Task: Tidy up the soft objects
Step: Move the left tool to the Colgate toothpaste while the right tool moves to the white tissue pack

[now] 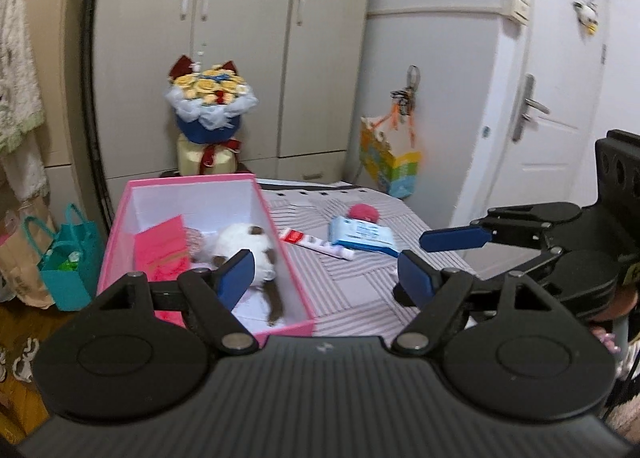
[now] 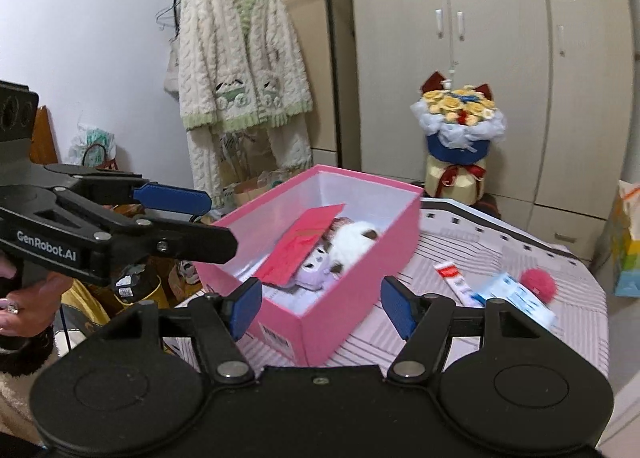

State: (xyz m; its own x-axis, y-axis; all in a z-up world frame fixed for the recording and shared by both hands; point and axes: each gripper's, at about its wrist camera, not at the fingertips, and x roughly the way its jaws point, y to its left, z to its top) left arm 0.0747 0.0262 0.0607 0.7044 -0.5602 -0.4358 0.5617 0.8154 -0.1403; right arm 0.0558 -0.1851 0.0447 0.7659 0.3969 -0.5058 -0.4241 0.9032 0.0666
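On the striped table (image 1: 352,290) sits a pink box (image 1: 280,226). Inside it lie a white plush (image 1: 248,246) and a red card (image 1: 160,246). Right of the box are a tube (image 1: 316,244), a blue pack (image 1: 362,234) and a pink pom-pom (image 1: 363,212). Both the left gripper (image 1: 324,270) and the right gripper (image 2: 318,304) stand wide with nothing between their jaws.

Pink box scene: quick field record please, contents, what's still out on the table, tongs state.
container: pink box, open, no lid seen, on striped table
inside box: white plush toy, red card, small lilac item, unclear
outside box: pink pompom, blue-white packet, red-white tube
left tongs: open, empty
right tongs: open, empty
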